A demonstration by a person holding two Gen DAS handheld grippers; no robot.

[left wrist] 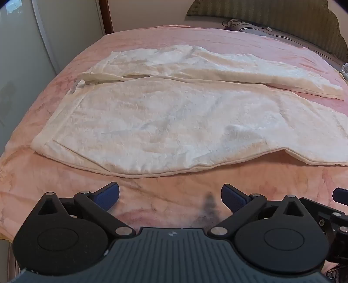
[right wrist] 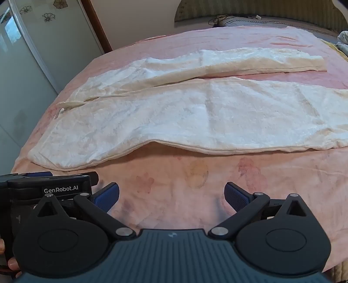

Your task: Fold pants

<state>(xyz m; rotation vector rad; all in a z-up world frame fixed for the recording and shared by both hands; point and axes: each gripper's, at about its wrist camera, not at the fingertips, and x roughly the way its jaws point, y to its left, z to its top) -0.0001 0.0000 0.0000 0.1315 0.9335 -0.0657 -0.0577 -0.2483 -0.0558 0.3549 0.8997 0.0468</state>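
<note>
White fluffy pants [left wrist: 174, 117] lie spread flat on a pink bed cover [left wrist: 65, 185], waistband at the left, both legs running to the right. In the right wrist view the same pants [right wrist: 195, 113] show both legs side by side with a narrow strip of pink between them. My left gripper [left wrist: 170, 196] hovers open over bare cover just short of the near leg's edge, nothing between its blue pads. My right gripper [right wrist: 171, 197] is open too, over the cover in front of the near leg. The left gripper's body [right wrist: 50, 187] shows beside it at the left.
A white wardrobe door [left wrist: 21, 54] stands left of the bed. A green padded headboard [left wrist: 271, 19] and a grey pillow with cables [right wrist: 250, 21] sit at the far end. Crumpled cloth [right wrist: 343, 41] lies at the far right edge. The bed's near-left corner drops off.
</note>
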